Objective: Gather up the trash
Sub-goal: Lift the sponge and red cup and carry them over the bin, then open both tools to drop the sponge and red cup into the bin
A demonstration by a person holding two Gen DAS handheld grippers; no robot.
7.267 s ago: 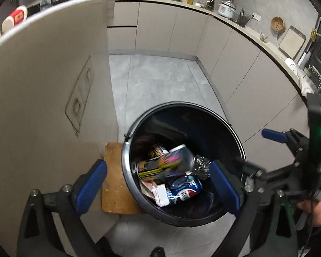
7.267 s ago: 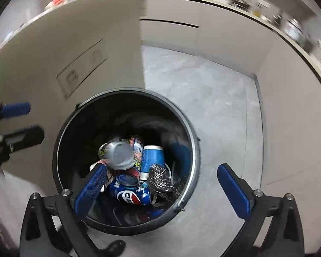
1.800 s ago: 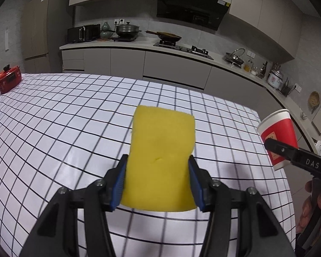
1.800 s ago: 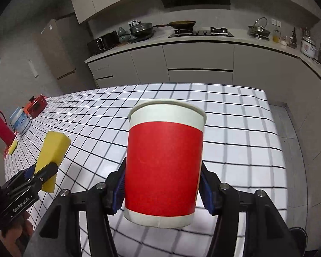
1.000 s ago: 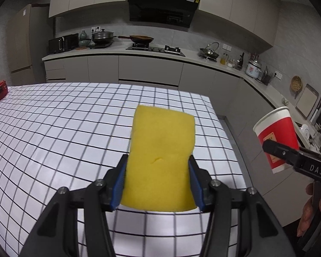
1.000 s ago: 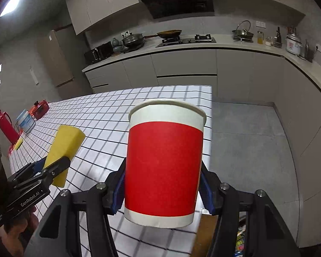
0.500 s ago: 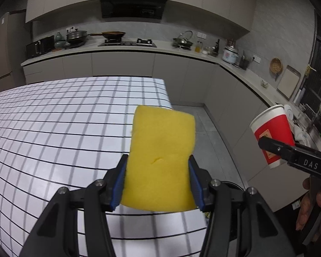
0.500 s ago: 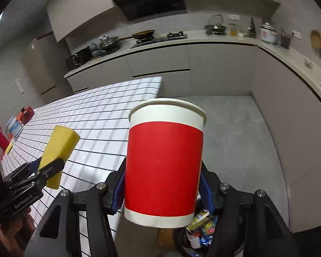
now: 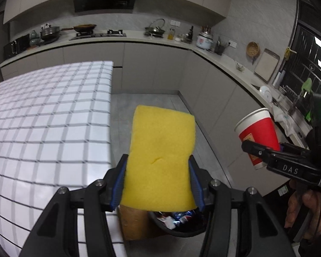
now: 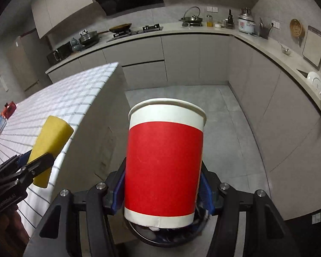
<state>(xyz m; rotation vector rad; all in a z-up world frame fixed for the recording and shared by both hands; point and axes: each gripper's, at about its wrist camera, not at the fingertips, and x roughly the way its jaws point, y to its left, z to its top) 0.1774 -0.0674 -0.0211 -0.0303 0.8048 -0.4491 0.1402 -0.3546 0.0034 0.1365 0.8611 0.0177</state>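
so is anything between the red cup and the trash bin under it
Nothing visible: in the right wrist view the red cup, shut in the right gripper, hangs directly over the bin, with only air between.

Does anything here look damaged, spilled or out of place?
Nothing stands out. The left gripper holds a yellow sponge and the right gripper holds a red cup upright, both intact apart from a faint crease on the sponge. The bin below already holds trash, and no spill is visible.
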